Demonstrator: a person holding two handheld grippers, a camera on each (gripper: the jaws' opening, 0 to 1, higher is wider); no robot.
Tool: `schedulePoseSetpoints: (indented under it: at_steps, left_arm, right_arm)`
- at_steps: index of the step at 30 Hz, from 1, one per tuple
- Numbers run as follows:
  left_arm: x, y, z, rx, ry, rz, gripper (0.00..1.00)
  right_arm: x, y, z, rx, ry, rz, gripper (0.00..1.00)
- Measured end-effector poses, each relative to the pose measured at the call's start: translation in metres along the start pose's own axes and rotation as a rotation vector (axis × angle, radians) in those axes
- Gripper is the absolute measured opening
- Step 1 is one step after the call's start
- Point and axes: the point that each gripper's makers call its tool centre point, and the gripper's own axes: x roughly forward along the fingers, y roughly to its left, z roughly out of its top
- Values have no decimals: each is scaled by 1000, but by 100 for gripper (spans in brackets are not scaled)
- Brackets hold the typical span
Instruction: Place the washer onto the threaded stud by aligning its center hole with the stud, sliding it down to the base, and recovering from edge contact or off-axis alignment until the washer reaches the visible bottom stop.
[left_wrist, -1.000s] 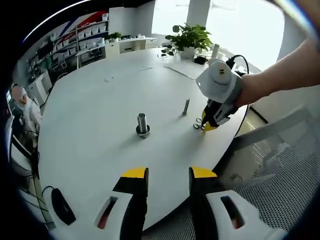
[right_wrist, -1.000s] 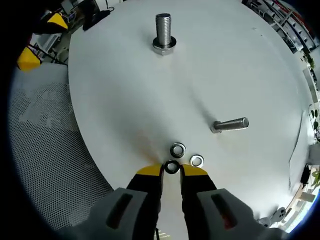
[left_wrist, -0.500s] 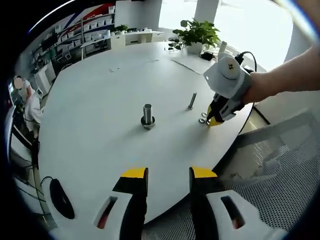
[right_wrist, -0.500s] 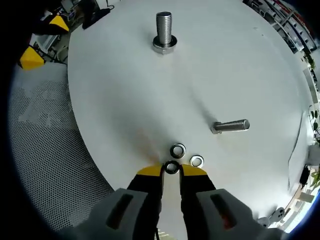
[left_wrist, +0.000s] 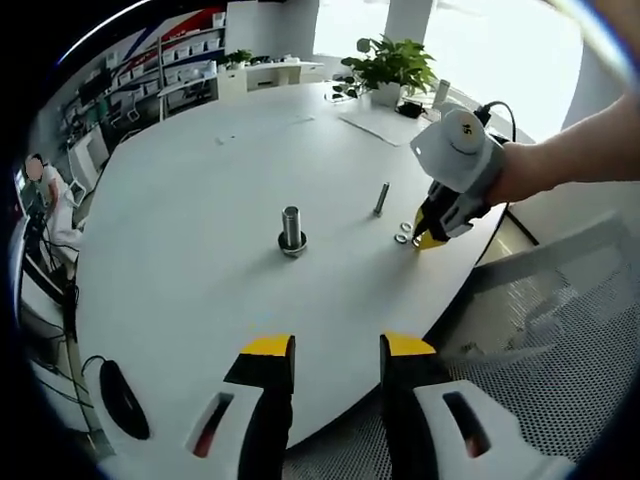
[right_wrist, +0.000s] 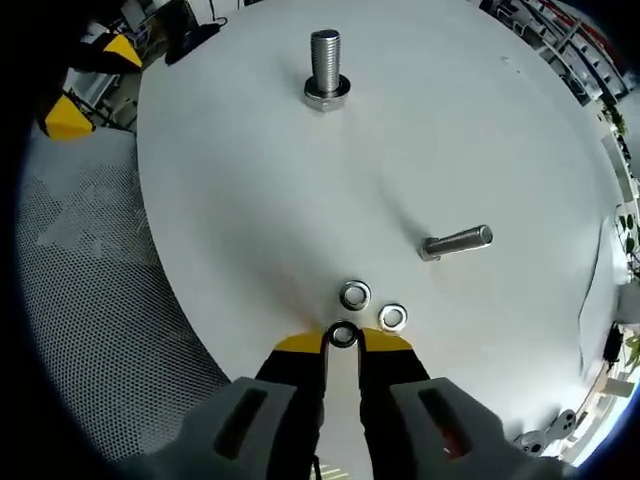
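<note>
Pinching looks barely begun: the right gripper (right_wrist: 343, 340) has its yellow jaws closed in on the washer (right_wrist: 343, 335) at the near edge of the counter (right_wrist: 240, 200), apparently still lying flat, though lift-off is hard to judge. Two spare washers (right_wrist: 372, 306) sit just beyond, then a loose bolt (right_wrist: 456, 242). Farthest, the upright threaded stud (right_wrist: 325, 66) stands bare, so carrying, aligning and sliding down all remain. The left gripper (left_wrist: 335, 352) hangs spread and empty.

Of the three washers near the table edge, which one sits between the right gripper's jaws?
The darker washer, nearest the table edge, sits between the right gripper tips. The two brighter washers lie free beyond it.
</note>
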Motion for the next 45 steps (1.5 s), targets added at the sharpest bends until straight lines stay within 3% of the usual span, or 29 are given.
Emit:
schedulePoseSetpoints:
  at_steps: [9,23,37,45]
  left_arm:
    - [1,-1,-1,4,9,-1,33]
    - [1,-4,-1,12,8,-13,34]
    - [1,-5,-1,17,9,-16,34]
    - [2,-4,-3,21,13,-16,34]
  right_arm:
    - [-22,-17,8,80,-72,-5,12]
    - [-63,-49,38,129,-196,-40,12]
    - [-58,-54,62,61,-191,-46,13]
    - [-52,-58,65,21,-159,-44,13]
